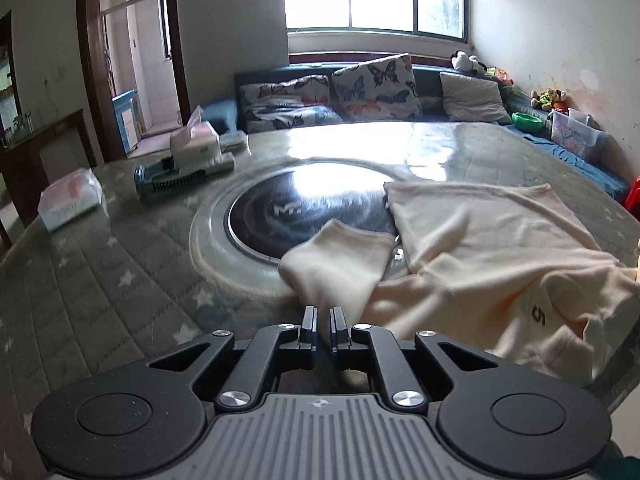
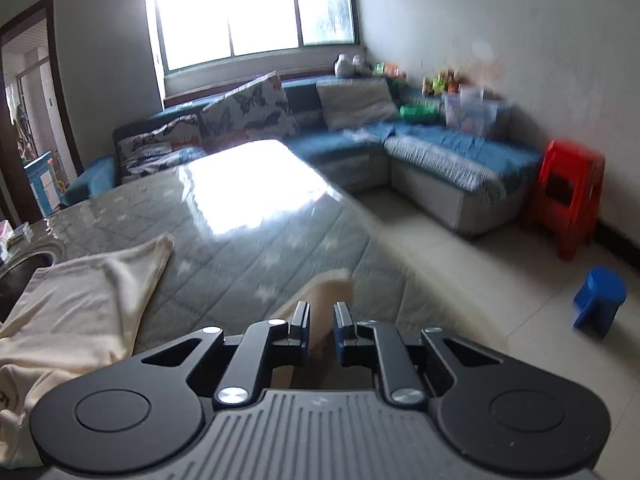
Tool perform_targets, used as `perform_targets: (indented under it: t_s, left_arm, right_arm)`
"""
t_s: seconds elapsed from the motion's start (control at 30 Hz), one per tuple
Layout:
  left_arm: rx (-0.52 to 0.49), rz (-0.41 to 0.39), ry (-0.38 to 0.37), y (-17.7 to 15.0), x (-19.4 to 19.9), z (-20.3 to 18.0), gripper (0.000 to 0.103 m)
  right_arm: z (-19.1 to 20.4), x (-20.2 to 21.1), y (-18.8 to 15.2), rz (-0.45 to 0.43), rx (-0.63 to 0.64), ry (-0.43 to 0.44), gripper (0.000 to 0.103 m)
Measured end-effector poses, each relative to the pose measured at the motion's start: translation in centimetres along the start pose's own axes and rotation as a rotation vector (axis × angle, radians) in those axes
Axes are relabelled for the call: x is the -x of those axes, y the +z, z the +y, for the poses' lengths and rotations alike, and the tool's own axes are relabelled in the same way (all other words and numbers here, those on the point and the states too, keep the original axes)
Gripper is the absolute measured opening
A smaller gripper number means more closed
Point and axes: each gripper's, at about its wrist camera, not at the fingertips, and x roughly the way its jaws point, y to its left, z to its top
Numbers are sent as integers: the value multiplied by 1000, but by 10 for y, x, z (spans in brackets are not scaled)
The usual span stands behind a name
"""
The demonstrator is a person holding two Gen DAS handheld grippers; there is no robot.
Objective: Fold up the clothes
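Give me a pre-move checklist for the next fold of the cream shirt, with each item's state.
1. Left hand-held gripper has a sleeve between its fingers: ok, jaws nearly shut on cloth.
2. Right hand-held gripper grips the other sleeve: cannot tell; cloth sits between the fingers with a gap showing.
3. Cream shirt lies flat: not ok, the body is rumpled near the printed number.
4. Shirt fully on the table: not ok; the right sleeve lies near the edge.
5. Tissue packs clear of the shirt: ok.
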Motion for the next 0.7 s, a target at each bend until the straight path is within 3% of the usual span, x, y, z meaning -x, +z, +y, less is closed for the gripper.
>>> perform_targets:
  t_s: [0.2,0.43,0.7]
  left_arm:
    - [-35,-8,-64,24,-24,-23,8]
    - [-64,19,-95,55,-69,-45,8]
    - [-64,80,-98,87,-123,-55,14]
  right_arm:
    - [40,-18,20,18,62,142,19]
    - [95,-71,27,127,128,307,19]
    - [130,-114,44,189,186,345,20]
